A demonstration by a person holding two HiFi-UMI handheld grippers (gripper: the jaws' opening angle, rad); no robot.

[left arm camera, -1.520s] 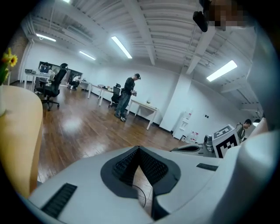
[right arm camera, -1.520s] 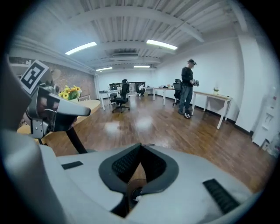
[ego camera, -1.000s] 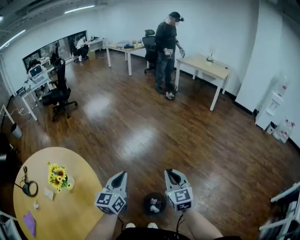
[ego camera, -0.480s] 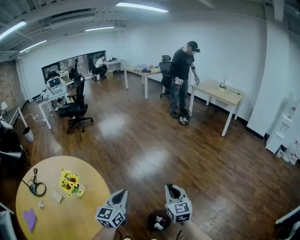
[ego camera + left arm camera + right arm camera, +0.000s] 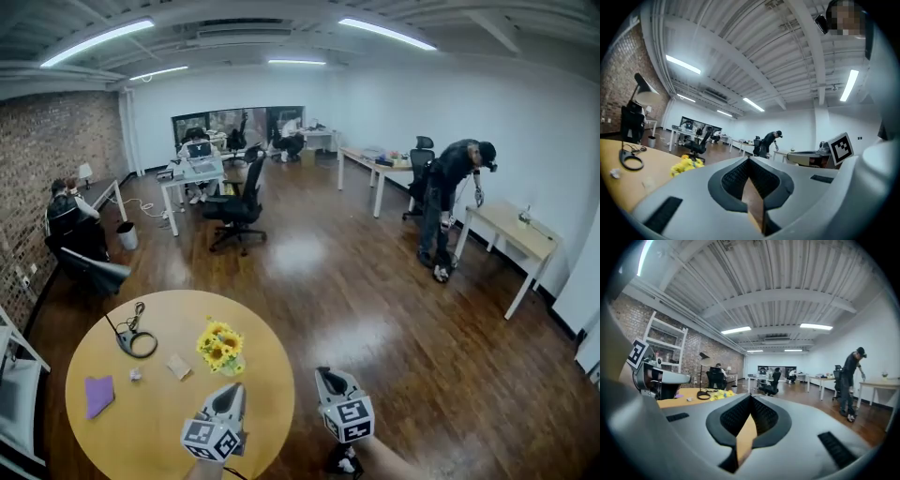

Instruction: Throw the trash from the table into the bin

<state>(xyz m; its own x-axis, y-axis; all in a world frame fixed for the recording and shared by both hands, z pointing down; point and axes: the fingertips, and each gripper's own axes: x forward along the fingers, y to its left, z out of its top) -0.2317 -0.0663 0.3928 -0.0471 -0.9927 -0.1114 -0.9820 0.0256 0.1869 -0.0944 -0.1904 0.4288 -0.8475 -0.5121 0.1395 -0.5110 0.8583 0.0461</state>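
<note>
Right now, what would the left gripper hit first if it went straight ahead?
Likely nothing near: the left gripper aims just right of the sunflowers, then over open floor. It might brush them; depth is unclear.

Yellow flowers (image 5: 219,346) near a coiled black cable (image 5: 141,343)

A round yellow table (image 5: 112,441) fills the lower left. On it are yellow flowers (image 5: 218,345), a black cable loop (image 5: 138,341), a purple cloth (image 5: 98,395), a paper scrap (image 5: 178,367) and a small white crumpled bit (image 5: 135,374). The left gripper (image 5: 231,394) hangs over the table's near edge and the right gripper (image 5: 328,378) over the wood floor (image 5: 375,309), both with jaws together. Just below the right one sits what looks like a dark bin (image 5: 336,457) with white trash inside.
</note>
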